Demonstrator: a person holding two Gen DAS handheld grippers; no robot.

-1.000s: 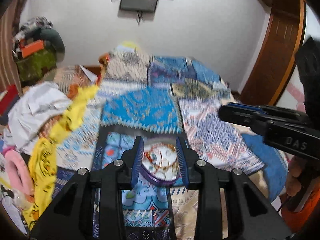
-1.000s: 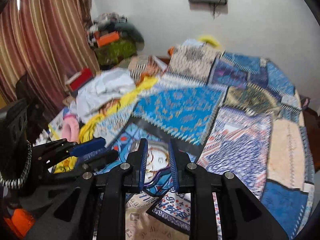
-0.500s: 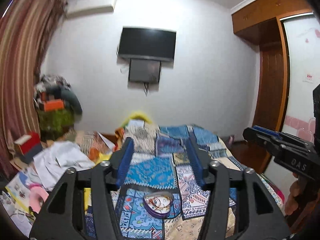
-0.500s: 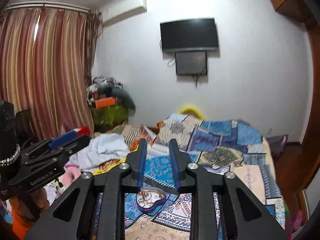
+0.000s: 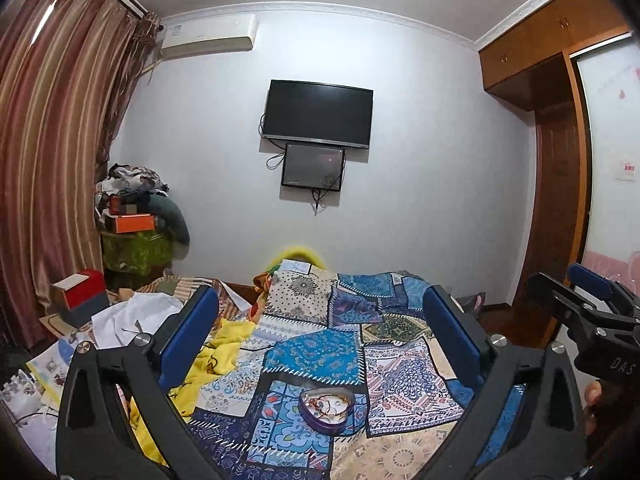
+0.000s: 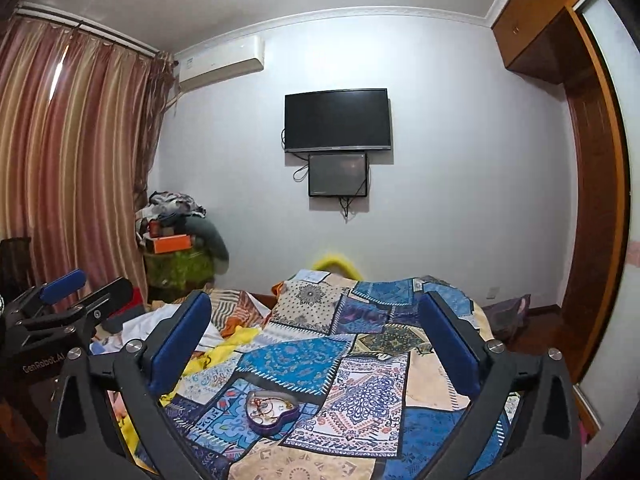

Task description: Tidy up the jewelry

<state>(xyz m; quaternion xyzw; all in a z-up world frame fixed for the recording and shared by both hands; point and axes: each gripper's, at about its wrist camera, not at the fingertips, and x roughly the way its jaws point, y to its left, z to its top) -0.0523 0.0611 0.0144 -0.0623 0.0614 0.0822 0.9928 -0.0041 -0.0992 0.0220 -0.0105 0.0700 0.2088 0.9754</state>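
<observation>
We are holding the left gripper with its jaws spread wide and nothing between the blue pads. The right gripper is gaping just as wide, also gripping nothing. Both are hanging above the bed, well clear of it. Each is showing in the other's view: the right one at the right edge of the left camera, the left one at the left edge of the right camera.

Below and between the jaws, a purple heart-shaped tin is sitting open on the patchwork quilt, with jewelry lying tangled inside it; we cannot tell the pieces apart.

To the left of the quilt, a yellow cloth and white clothes are lying in a heap. Farther back, a pile of clothes and boxes is standing by the striped curtain. On the far wall, a dark TV is hanging above a smaller screen, with an air conditioner high to the left and a wooden wardrobe to the right.
</observation>
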